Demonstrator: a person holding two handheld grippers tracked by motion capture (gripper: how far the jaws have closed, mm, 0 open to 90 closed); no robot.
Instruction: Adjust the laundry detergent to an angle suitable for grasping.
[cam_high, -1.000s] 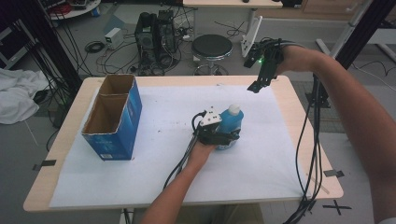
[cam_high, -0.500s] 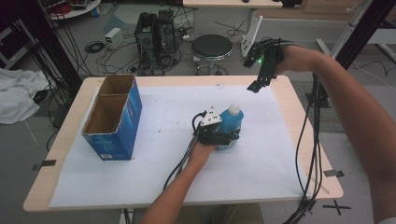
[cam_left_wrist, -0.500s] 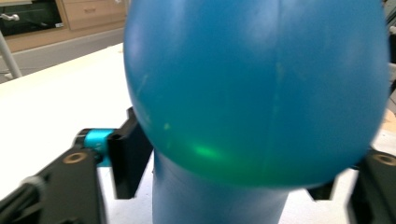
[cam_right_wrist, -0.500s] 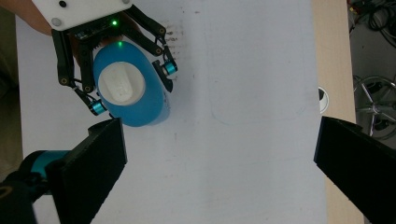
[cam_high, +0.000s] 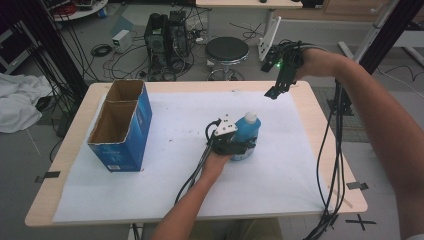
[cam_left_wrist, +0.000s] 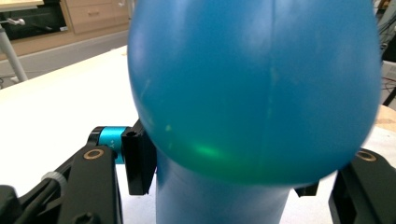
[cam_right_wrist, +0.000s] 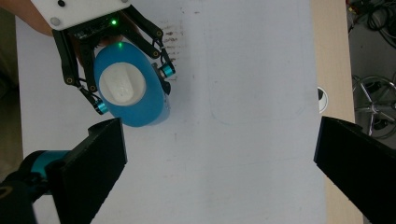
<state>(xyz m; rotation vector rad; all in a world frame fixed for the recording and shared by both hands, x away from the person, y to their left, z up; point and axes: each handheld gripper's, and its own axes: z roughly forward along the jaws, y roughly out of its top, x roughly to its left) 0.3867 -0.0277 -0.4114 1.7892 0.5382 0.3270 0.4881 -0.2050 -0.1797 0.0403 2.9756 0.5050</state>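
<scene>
A blue bottle (cam_high: 248, 132) with a white cap (cam_high: 250, 116) stands upright near the middle of the white sheet. My left gripper (cam_high: 239, 146) is shut on its lower body, one jaw on each side. In the left gripper view the blue bottle (cam_left_wrist: 252, 93) bulges close between the left gripper's (cam_left_wrist: 219, 168) black jaws. My right gripper (cam_high: 276, 91) hangs high over the table's far right, open and holding nothing. Looking down from the right gripper (cam_right_wrist: 219, 172), its jaws stand wide apart, with the bottle (cam_right_wrist: 140, 109) and the left gripper (cam_right_wrist: 133, 88) around it below.
An open blue cardboard box (cam_high: 127, 145) with two compartments stands at the table's left. The white sheet (cam_high: 150, 185) covers most of the tabletop. A faint drawn outline (cam_right_wrist: 254, 93) marks the sheet beside the bottle. A stool (cam_high: 227, 50) and cables lie beyond the far edge.
</scene>
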